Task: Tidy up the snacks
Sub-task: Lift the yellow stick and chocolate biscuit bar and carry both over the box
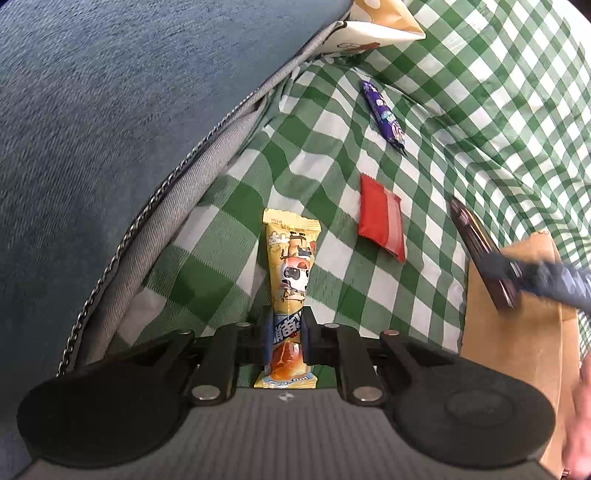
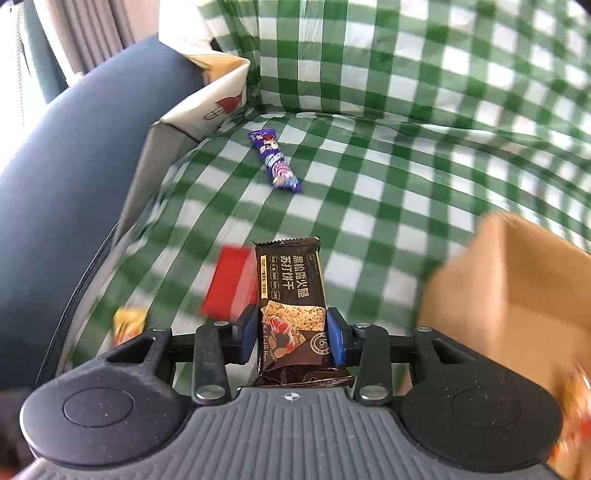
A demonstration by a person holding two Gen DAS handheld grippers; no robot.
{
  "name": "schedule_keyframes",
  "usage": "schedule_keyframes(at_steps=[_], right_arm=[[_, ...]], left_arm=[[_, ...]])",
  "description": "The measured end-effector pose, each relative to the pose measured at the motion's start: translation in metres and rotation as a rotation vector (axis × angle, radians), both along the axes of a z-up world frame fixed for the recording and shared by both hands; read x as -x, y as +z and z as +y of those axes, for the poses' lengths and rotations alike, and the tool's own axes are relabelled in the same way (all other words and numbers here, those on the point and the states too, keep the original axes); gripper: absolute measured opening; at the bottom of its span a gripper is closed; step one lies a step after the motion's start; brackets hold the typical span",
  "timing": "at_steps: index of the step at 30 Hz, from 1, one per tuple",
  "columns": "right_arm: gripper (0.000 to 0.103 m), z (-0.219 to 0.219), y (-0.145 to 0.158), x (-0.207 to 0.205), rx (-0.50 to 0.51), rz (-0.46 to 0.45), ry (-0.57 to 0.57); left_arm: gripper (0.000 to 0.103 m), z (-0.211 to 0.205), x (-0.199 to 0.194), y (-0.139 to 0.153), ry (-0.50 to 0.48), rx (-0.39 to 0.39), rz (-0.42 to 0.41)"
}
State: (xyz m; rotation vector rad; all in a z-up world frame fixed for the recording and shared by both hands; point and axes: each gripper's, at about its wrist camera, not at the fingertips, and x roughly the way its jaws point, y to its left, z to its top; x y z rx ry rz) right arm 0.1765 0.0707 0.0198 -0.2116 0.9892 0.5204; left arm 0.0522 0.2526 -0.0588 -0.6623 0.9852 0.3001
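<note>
Counting from the left of your scene, you have four loose snacks in view, two of them clamped and two lying free on the green checked cloth (image 1: pixel 461 110).

Your left gripper (image 1: pixel 286 334) has its jaws drawn in narrow on one yellow snack stick (image 1: pixel 291 266), pinching it near its lower end; the packet stands up beyond the fingers, next to the blue sofa arm (image 1: pixel 110 110) on the left. To its right, one red packet (image 1: pixel 382 218) lies flat on the cloth, apart from the stick. Farther away, one purple candy bar (image 1: pixel 384 114) lies at a slant, well apart from the red one. At the far left corner sits one cream printed cushion (image 1: pixel 373 33).

Your right gripper (image 2: pixel 291 334) holds one dark brown cracker bar (image 2: pixel 291 295), blue pads pressed on both long edges, the packet upright above the cloth. In the left wrist view that bar shows edge-on at the right, over one brown cardboard box (image 1: pixel 517 325). In the right wrist view the box (image 2: pixel 517 291) sits near and to the right, blurred; something orange shows at its right edge, too smeared to name.
</note>
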Motion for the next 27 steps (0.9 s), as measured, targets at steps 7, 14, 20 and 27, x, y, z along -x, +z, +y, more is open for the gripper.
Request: schedule_keyframes(at_steps=[7,14,20,27], right_arm=[[0.041,-0.030,0.002,0.109,0.017,-0.041,-0.009],[0.041,-0.042,-0.036,0.187,0.065,-0.067,0.068],[0.041,-0.050,-0.076,0.206,0.043,0.028,0.046],[0.047,-0.057,-0.082,0.201,-0.018,0.073,0.031]], left_arm=[[0.014,-0.008,0.019,0.007,-0.074,-0.016,-0.007],[0.014,-0.018,0.050,0.014,-0.106,0.039,-0.030],[0.015,-0.026,0.053,0.008,-0.172,0.022,0.048],[0.017,-0.040,0.047,0.004,-0.212,-0.020,0.102]])
